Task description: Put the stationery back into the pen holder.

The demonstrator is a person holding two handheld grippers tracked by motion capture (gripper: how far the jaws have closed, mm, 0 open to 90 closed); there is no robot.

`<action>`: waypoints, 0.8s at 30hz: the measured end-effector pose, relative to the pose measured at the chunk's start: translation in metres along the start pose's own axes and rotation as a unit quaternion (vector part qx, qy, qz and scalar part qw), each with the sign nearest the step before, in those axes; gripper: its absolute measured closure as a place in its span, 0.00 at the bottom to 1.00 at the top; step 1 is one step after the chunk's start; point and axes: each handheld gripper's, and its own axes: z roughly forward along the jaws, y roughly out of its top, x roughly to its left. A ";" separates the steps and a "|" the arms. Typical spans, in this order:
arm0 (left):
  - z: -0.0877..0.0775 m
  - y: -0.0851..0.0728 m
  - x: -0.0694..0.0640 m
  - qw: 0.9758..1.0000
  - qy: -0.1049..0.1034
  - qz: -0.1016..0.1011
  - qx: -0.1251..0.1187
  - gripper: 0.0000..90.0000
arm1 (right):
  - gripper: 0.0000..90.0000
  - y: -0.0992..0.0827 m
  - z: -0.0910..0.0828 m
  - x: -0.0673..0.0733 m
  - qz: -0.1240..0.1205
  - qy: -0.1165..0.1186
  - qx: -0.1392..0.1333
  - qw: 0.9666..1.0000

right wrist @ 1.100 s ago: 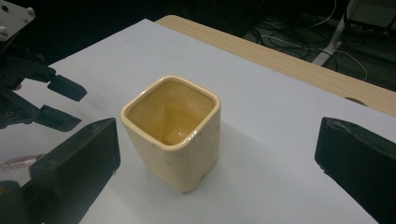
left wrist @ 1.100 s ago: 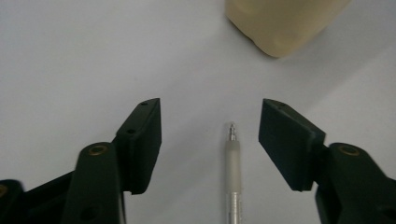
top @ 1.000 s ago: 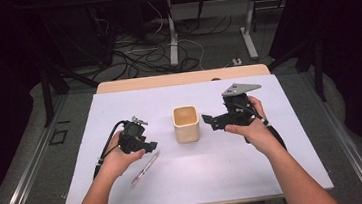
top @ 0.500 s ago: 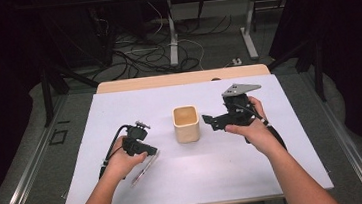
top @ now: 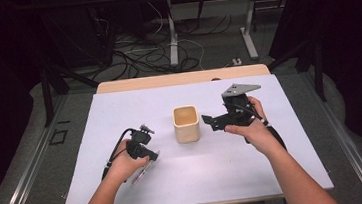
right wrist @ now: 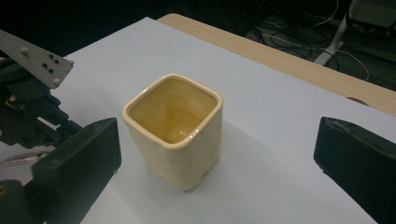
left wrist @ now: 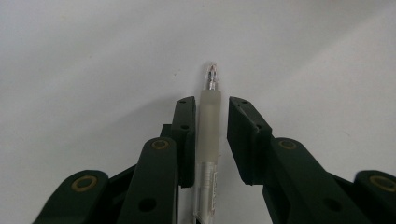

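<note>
We see the left claw down over a clear pen lying on the white surface near its front-left, jaws apart on either side of the barrel, one touching it. Our right claw is wide open just beside the square cream cup at mid-surface.

No text, label, brand, number or sign can be read anywhere. The clear plastic pen between the left gripper's jaws carries a small printed label on its barrel, just below the frosted grip, but the marks on it are too blurred to make out.
</note>
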 end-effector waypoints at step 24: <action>0.004 -0.002 -0.001 1.000 0.006 0.007 0.016 0.89 | 0.01 -0.001 0.001 -0.001 0.001 0.000 -0.001 1.000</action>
